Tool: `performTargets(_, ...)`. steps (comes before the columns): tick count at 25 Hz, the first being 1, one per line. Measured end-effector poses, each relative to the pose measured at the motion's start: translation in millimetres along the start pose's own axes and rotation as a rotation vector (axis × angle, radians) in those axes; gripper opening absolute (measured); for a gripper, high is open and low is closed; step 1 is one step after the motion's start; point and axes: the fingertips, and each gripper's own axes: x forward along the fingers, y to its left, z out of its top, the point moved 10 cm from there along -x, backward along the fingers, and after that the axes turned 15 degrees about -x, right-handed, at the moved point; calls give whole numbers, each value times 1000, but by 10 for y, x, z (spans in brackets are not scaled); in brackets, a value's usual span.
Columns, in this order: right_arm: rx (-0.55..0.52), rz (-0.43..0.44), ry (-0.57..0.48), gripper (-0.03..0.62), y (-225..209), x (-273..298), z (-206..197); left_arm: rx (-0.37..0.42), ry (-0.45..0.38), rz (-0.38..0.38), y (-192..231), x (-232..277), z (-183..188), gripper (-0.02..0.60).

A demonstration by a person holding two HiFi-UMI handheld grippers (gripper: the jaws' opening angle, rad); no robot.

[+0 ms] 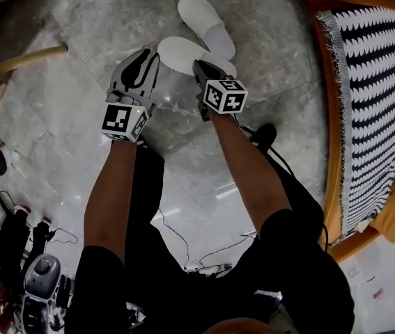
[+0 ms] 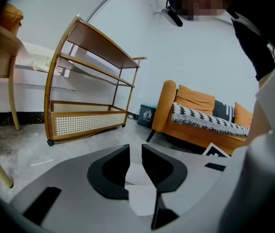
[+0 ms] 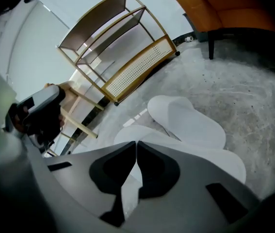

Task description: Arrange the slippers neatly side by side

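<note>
Two flat white slippers lie on the grey stone floor. The farther slipper (image 1: 207, 21) (image 3: 190, 120) lies free, its near end overlapped by the nearer slipper (image 1: 176, 51) (image 3: 210, 161). My right gripper (image 1: 198, 65) (image 3: 136, 143) is shut, its jaws pinched on the right end of the nearer slipper. To the left, my left gripper (image 1: 152, 53) (image 2: 136, 152) points at that slipper's left end. Its jaws stand almost together with only a thin slit, and nothing shows between the tips.
An orange sofa (image 1: 329, 117) (image 2: 190, 115) with a black-and-white throw (image 1: 378, 82) runs along the right. A wooden shelf rack (image 2: 88, 81) (image 3: 122, 57) stands beyond the slippers. Wooden chair legs (image 1: 23, 58) are at the left. Cables (image 1: 204, 256) and equipment (image 1: 40, 277) lie by the person's feet.
</note>
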Motion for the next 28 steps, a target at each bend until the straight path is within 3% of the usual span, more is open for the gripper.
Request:
performTargets(10,204,-166,-136,35,294,446,218,3,5,-25,237,27,102,89)
performTargets(15,217,-214,-128,35,239,629,172,-1,1,-31,353,34,138,89)
performTargets(20,295,-255,-140,35,133,779,131,16,3,-42,469,57,161,89)
performTargets(28,273,-274,-146,35,143,877,128,4,8,-34,544,34,139,89)
